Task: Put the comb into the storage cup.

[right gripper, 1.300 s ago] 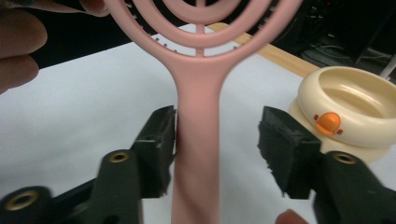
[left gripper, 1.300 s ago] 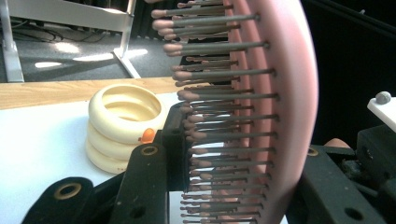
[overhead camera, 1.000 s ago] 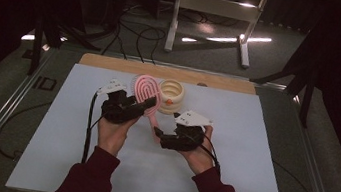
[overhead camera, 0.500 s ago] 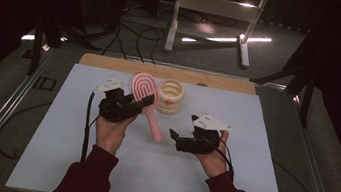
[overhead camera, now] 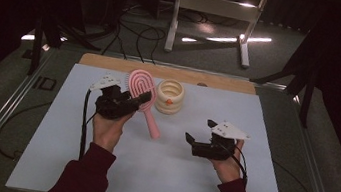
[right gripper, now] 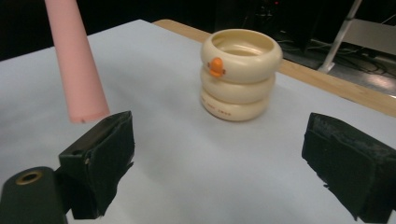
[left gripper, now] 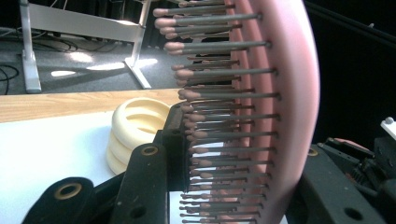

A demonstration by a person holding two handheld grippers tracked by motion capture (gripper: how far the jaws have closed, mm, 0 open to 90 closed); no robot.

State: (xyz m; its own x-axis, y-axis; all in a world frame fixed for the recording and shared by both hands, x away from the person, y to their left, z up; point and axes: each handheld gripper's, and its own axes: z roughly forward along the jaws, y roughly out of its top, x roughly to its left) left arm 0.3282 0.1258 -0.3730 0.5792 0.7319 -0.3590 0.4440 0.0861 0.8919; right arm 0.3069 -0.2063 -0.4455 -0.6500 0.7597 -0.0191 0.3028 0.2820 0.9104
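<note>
One gripper [overhead camera: 143, 100] around hairbrush [overhead camera: 143, 90].

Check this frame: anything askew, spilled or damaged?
Nothing stands out. The left gripper clamps the pink hairbrush by its head, handle slanting down. The cream ringed cup stands upright and intact on the white mat. No spill.

A pink hairbrush [overhead camera: 141, 92] with an oval ridged head, a tapered round handle and rows of thin dark bristles with pink tips [left gripper: 219, 121] was held off the white table [overhead camera: 158, 170], clamped at its head. The head pointed up and away, and the handle slanted down toward the table's middle, its blunt end [right gripper: 86, 109] hanging above the surface. It sat just left of a cream ringed cup [overhead camera: 169, 96] in the high view, whether touching couldn't be told.
</note>
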